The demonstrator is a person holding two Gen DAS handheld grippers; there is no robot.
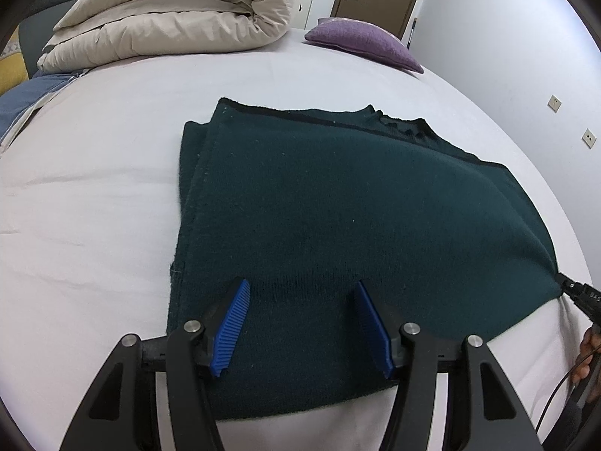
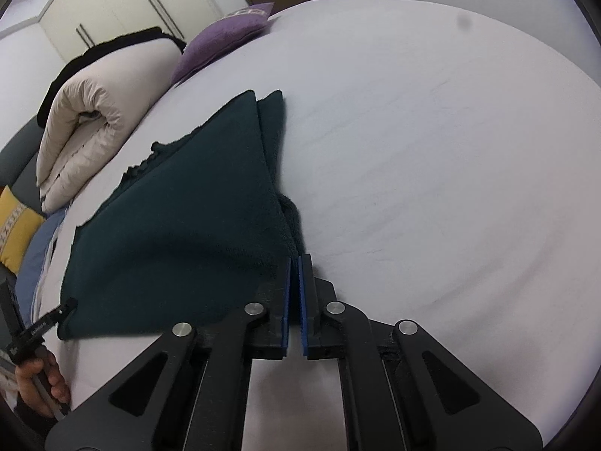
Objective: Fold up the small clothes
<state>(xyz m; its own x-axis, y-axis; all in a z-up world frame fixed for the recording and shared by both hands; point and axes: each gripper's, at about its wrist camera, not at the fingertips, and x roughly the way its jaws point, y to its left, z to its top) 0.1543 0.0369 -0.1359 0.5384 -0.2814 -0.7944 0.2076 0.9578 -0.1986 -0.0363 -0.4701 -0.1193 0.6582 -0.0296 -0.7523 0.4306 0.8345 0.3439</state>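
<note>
left wrist view: the dark green knitted sweater (image 1: 338, 218) lies part folded in the middle of the pale lavender bed sheet (image 1: 94, 206), with a rolled beige duvet (image 1: 169, 11) and a purple cushion (image 1: 364, 43) well behind it. the left tool (image 1: 300, 323) hovers over the near hem, blue pads spread wide with nothing between them. the right tool's tip reaches the sweater's right corner at the frame edge.

right wrist view: the right tool (image 2: 295, 293) is closed on the sweater's near corner, cloth pulled up taut toward it. looks like thick soft knit, floppy, not slippery, a bit heavy for its size. i'd grab through all layers at the hem corners so the fold doesn't slide apart.
</note>
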